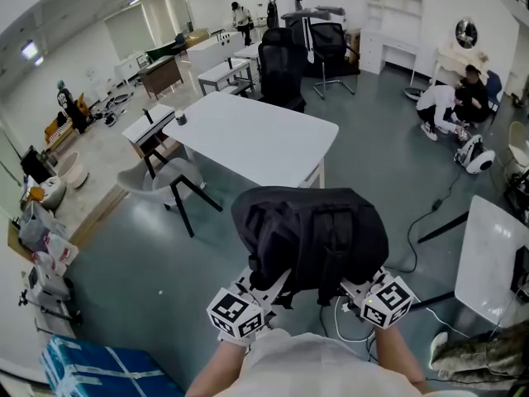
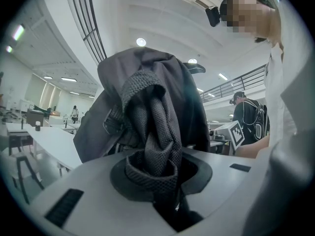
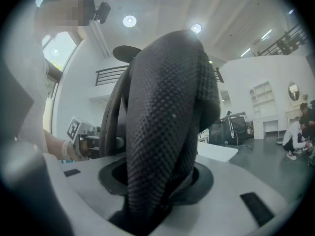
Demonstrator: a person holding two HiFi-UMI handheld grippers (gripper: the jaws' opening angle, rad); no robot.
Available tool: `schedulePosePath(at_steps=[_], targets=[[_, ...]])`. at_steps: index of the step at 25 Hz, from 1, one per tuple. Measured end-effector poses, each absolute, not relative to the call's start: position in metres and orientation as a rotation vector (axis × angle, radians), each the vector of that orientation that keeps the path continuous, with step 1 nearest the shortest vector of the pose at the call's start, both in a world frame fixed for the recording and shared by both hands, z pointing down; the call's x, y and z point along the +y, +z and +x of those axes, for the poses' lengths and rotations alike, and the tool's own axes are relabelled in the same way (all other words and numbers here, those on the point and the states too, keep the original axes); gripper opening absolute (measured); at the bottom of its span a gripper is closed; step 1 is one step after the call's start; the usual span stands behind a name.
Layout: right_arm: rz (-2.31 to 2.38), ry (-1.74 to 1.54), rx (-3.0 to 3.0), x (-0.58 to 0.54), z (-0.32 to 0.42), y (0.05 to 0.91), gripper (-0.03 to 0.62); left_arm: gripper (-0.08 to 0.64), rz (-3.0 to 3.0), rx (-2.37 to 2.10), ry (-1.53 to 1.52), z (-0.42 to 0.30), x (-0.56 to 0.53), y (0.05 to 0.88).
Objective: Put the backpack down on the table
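- Backpack (image 1: 310, 234): black, hanging in the air between my two grippers. It is on the near side of the white table (image 1: 256, 135), short of the table's near corner and over the grey floor, touching neither.
- I judge the two-point hold is there to carry the bag level and keep its bulk facing the table, so it can be brought over the top and lowered flat rather than dropped on one end.
- Left gripper (image 1: 263, 286): its own view shows the jaws drawn close and pinching a bunched, folded mesh strap (image 2: 152, 136). The fabric is crumpled into the gap and runs up to the bag's body, so the load hangs from this pinch.
- Right gripper (image 1: 357, 286): its view shows the jaws standing wider but clamped on a thick padded strap (image 3: 162, 132), which fills the space between them. That thickness would explain the wider stance.
- Both grippers point roughly level toward the table, side by side under the bag's near edge.
- The table's near half looks bare; a small dark cup (image 1: 180, 118) sits at its far left corner, well away from where I would land the bag.
- Setting down is not yet done.
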State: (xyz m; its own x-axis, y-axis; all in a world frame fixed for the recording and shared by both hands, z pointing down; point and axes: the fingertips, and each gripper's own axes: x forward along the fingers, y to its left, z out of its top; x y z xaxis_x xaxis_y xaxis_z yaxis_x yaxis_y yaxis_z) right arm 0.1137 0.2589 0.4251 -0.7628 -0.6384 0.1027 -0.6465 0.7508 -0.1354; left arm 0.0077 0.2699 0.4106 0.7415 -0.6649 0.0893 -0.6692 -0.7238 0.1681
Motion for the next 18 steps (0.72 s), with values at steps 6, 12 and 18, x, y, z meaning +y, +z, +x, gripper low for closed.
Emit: schedulePosePath(at_steps=[6,12,18], targets=[[1.054,0.278,-2.887,0.254,0.113,0.433,0.189,0.097,2.736,-1.057,0.039,0.008,0.264,0.419],[1.057,0.297,-2.867,0.224,0.104,0.444,0.189,0.097,2.718,-1.047,0.028,-0.001,0.234,0.43],[1.056,0.307,-2.852,0.168,0.083,0.447,0.189,0.097,2.709,-1.033,0.017,-0.022,0.177,0.435]])
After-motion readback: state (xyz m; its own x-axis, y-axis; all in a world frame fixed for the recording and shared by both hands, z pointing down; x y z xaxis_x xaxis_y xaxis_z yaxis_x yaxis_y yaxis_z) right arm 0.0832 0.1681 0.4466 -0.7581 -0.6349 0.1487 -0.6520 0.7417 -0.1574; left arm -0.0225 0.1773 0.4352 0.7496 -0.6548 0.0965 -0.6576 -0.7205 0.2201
